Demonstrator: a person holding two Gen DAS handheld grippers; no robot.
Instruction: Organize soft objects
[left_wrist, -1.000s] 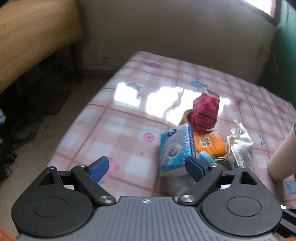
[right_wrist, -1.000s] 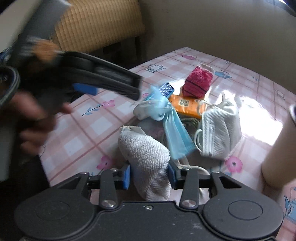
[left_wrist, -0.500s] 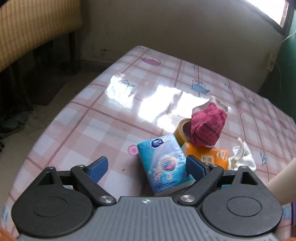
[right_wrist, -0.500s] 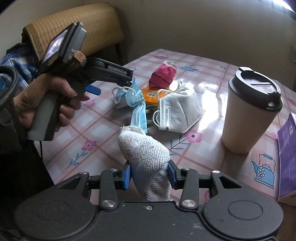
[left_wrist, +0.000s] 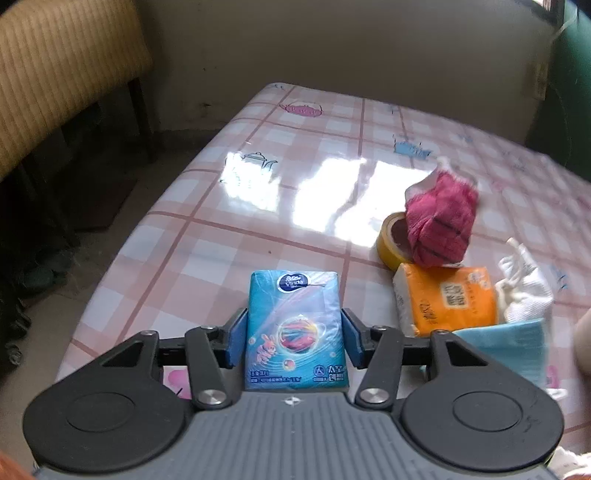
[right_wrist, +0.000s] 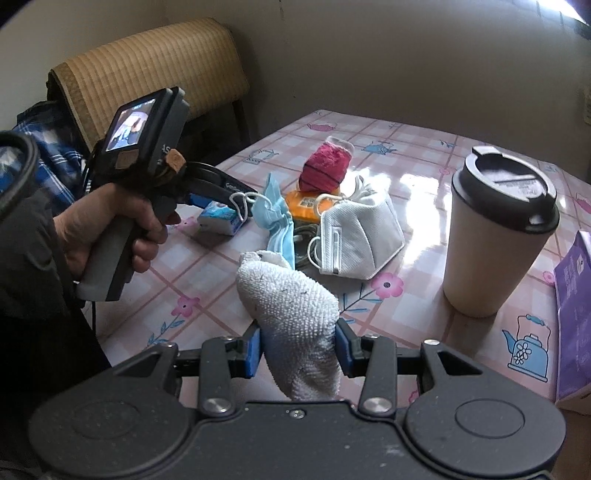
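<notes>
The left claw (left_wrist: 293, 332) has just been closing, and its blue pads now sit against both long sides of the blue plastic-wrapped tissue pack (left_wrist: 295, 328), which lies flat on the pink checked oilcloth surface (left_wrist: 258, 192) near its 7 o'clock edge. The right claw (right_wrist: 299, 349) is clenched on a white terry-cloth sock (right_wrist: 291, 306), held up off the surface.

To do this grasp well, I would squeeze only until the wrapper stops sliding — the pack is soft and slick, so a hard pinch would buckle it. The pads are at mid-length, which should keep it level on lifting. Lift straight up before carrying it, since the orange tissue pack (left_wrist: 447, 299) lies close at 3 o'clock, with the crimson knitted bundle (left_wrist: 439, 221) and yellow tape roll (left_wrist: 393, 240) at about 1 o'clock.

In the right wrist view, the person's left hand (right_wrist: 110, 229) wraps the pistol handle, the claw angled down towards the surface with its tips over the pack. The blue surgical mask (right_wrist: 277, 221) and white folded respirator (right_wrist: 358, 236) sit just beyond, at the pack's 3 o'clock; its ear loop lies near the claw tip — worth avoiding.
</notes>
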